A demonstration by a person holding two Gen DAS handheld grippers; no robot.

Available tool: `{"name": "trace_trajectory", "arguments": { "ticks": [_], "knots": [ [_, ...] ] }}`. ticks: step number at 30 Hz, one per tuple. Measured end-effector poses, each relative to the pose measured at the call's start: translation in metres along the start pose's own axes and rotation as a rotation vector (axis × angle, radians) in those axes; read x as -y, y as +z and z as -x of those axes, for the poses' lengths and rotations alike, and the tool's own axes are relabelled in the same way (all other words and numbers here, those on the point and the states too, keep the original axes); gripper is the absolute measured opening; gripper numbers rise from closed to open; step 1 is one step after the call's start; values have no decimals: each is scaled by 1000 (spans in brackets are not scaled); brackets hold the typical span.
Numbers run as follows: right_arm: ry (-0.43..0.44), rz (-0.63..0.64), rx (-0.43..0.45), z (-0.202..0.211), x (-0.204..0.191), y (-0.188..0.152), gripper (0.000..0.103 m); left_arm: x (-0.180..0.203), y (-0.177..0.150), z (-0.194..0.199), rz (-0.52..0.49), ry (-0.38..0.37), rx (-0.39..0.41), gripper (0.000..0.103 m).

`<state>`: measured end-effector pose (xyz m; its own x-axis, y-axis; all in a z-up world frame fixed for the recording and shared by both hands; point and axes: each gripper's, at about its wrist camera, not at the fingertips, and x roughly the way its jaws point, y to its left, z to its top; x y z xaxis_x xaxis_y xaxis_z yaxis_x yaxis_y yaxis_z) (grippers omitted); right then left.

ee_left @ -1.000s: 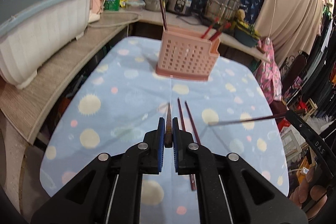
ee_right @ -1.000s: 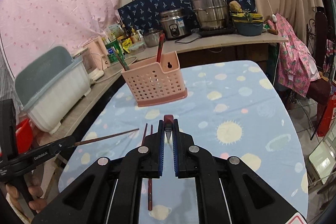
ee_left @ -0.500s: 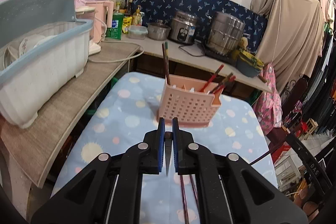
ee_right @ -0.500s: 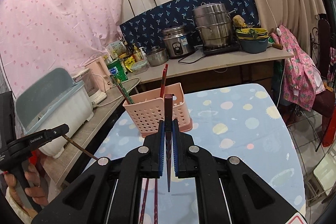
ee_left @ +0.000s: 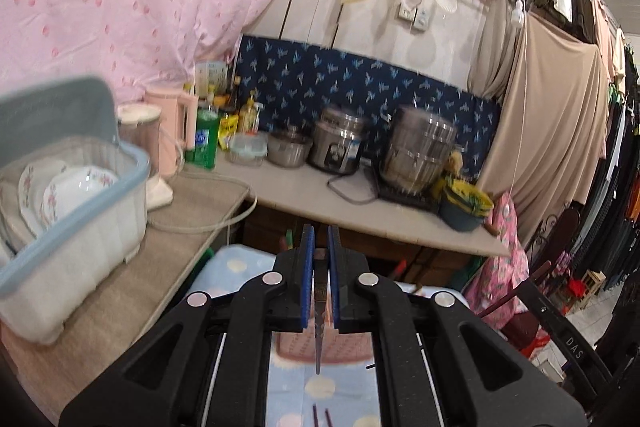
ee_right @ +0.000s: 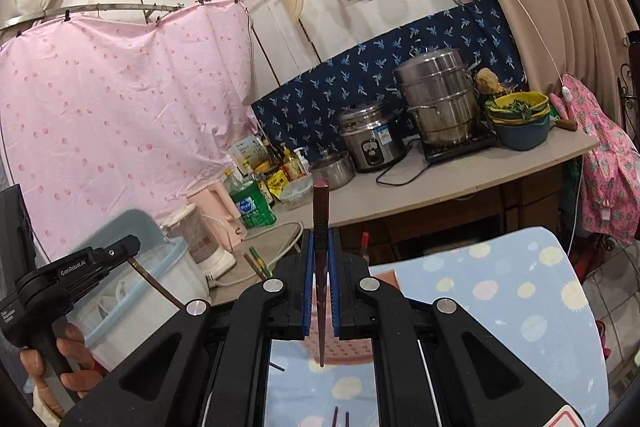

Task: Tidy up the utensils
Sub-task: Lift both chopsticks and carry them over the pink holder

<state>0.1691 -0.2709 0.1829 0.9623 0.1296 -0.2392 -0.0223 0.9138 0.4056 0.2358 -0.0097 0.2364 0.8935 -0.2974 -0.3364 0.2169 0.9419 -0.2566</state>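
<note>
My left gripper [ee_left: 319, 233] is shut on a dark chopstick [ee_left: 318, 343] that hangs point-down between the blue pads. Its tip is over the pink utensil basket [ee_left: 344, 349], which is mostly hidden behind the fingers. My right gripper [ee_right: 320, 235] is shut on a dark red chopstick [ee_right: 321, 203] held upright, with its lower tip above the same basket [ee_right: 348, 349]. Two more chopsticks [ee_right: 341, 417] lie on the blue dotted tablecloth [ee_right: 520, 287] below. In the right wrist view the left gripper [ee_right: 132, 247] shows at the left, with a hand under it.
A white dish rack with plates [ee_left: 72, 211] sits on the side counter at the left. The back counter [ee_left: 320, 195] holds a rice cooker [ee_right: 370, 143], a steamer pot [ee_right: 440, 99], bowls, bottles and a pink kettle [ee_left: 176, 131]. Floral cloth [ee_right: 604, 163] hangs at the right.
Both grippers have risen and tipped up with their chopsticks. The basket has slid from mid-view to low behind the fingers, and each chopstick now hangs upright over it.
</note>
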Motion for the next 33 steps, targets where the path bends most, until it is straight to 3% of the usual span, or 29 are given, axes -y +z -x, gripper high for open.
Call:
{"name": "trace_trajectory", "arguments": {
  "ticks": [5,11,23,29,31,33],
  "knots": [
    [11,-12,41,-34,-2,28,7,7,27,-27,7,15,61,7],
    [1,-22,22,-70,5,32,7,8,32,-60,-4,42,92,7],
    [-67,-20,-116,-123,30,-8,7,0,-16,-127,-25,83,-56,7],
    [-80,-30,-152,-133,38,-18,7,-6,-31,-139,-19,85,-100,7],
    [-85,-34,-151,-131,38,-19,9,-7,-34,-138,-15,92,-102,16],
    [-86,-41,-141,-127,39,-19,15,-9,-36,-134,-6,104,-97,49]
  ]
}}
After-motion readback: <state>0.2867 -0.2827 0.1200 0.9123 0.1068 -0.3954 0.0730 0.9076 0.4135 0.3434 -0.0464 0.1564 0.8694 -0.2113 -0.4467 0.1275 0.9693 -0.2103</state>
